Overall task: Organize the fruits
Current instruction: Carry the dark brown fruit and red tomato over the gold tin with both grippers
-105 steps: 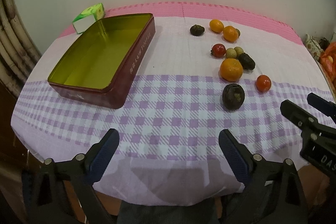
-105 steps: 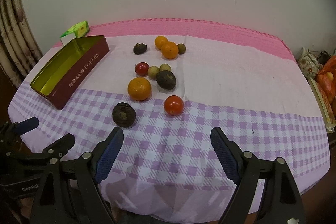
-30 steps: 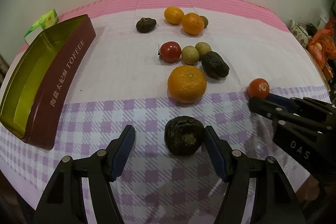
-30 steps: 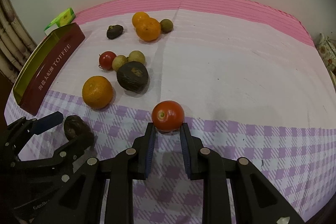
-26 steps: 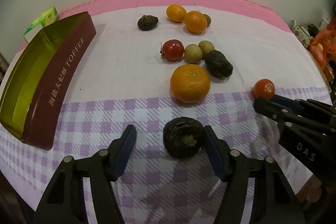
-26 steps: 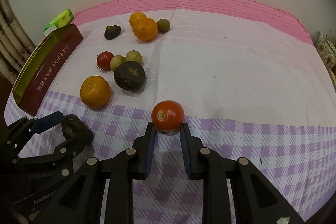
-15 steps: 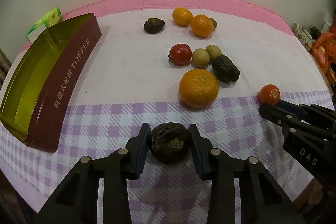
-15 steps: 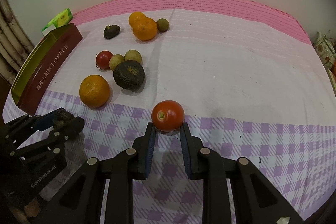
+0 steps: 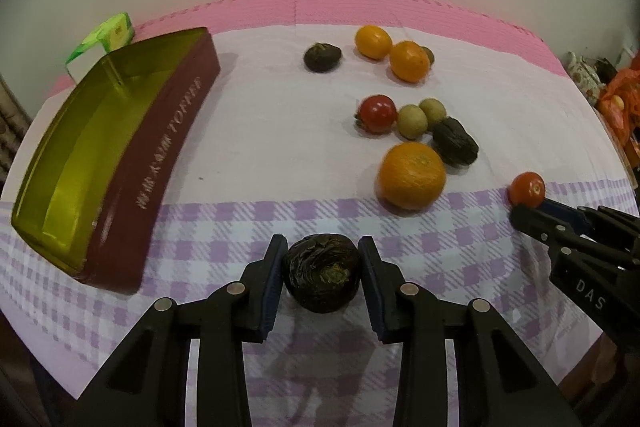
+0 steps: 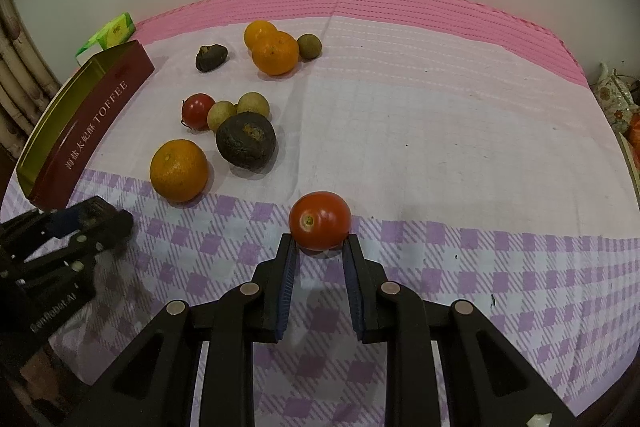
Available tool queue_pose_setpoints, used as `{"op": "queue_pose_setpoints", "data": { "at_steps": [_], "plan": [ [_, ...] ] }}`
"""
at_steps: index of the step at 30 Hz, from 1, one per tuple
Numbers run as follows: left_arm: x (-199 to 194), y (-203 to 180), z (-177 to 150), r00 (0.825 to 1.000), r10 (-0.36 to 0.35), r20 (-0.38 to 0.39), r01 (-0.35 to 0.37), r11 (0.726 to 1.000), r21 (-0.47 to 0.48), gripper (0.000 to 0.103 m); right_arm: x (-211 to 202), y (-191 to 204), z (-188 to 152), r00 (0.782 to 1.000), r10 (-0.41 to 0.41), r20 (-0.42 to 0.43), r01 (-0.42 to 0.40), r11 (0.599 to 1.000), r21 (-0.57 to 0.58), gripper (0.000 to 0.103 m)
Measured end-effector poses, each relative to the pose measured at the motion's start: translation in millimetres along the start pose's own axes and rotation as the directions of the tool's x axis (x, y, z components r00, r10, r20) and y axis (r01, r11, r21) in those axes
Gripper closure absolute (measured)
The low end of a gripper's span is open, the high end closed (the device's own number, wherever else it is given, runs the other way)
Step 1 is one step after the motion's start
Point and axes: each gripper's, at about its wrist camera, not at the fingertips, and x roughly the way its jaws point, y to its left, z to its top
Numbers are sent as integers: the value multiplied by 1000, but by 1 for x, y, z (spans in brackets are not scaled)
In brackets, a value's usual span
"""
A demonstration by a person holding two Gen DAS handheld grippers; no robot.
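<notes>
The tin (image 9: 120, 155) looks empty as far as its inside shows, so sorting has barely begun. The left claw (image 9: 322, 277) is clamped on a dark wrinkled fruit (image 9: 321, 277); the right claw (image 10: 320, 251) pinches a tomato (image 10: 320, 220). Nine more fruits lie loose on the worktop (image 10: 440, 131).

Dark wrinkled fruit (image 9: 321, 277) between tool (image 9: 322, 269) pads

A green-and-white carton (image 9: 105, 37) lies at the far left of the counter; a floral teapot (image 10: 614, 99) stands beyond the checked tablecloth (image 10: 460, 131).
</notes>
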Motion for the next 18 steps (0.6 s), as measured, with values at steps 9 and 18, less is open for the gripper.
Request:
{"op": "queue_pose_setpoints", "data": {
  "at_steps": [9,18],
  "plan": [
    [-25,24,4,998,29,54,-29,1000,11,66,-6,5,2,1000,-28,8,28,999,-16,95],
    [-34,47,0,997,52,58,-52,999,-4,66,6,-2,5,1000,-30,5,30,999,25,67]
  ]
}}
